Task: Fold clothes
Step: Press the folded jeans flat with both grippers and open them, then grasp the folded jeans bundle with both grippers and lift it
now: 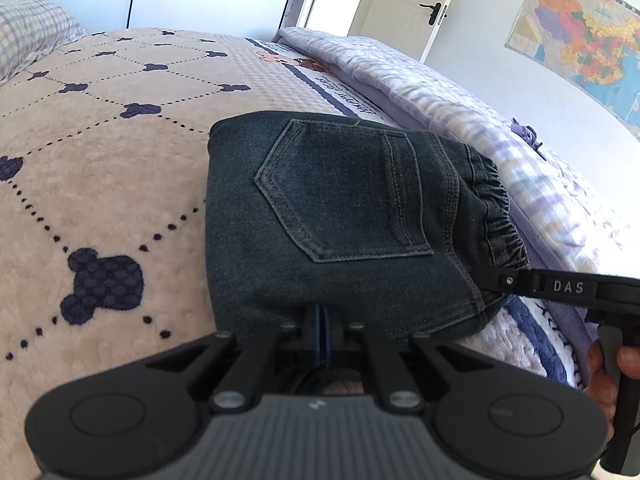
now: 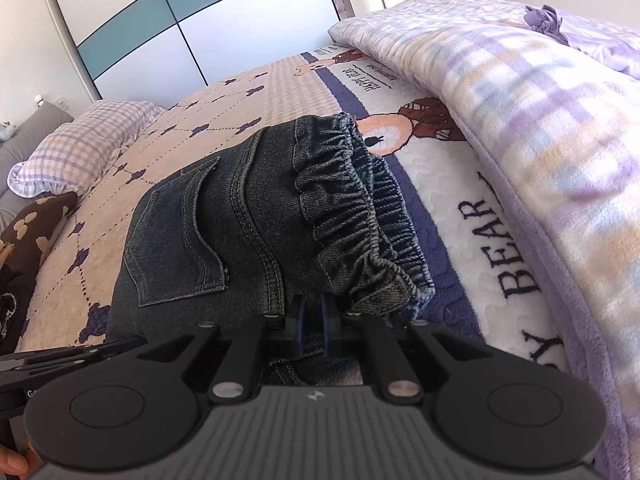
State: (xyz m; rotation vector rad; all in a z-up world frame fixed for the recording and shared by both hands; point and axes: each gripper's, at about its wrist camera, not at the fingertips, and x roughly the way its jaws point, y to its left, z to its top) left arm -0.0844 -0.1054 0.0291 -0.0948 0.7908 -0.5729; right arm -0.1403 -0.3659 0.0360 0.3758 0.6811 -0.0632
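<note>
The folded jeans point(image 1: 344, 216) lay on the bed cover point(image 1: 100, 184). The left gripper point(image 1: 322, 320) and the right gripper point(image 2: 312, 312) each pinched the near edge, probably to keep the layers together.

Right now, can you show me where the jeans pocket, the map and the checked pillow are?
jeans pocket point(image 1: 344, 192): left wrist view, middle of the stitched back pocket.
map point(image 1: 584, 40): left wrist view, coloured middle of the wall poster.
checked pillow point(image 2: 84, 148): right wrist view, top of the pillow.
</note>
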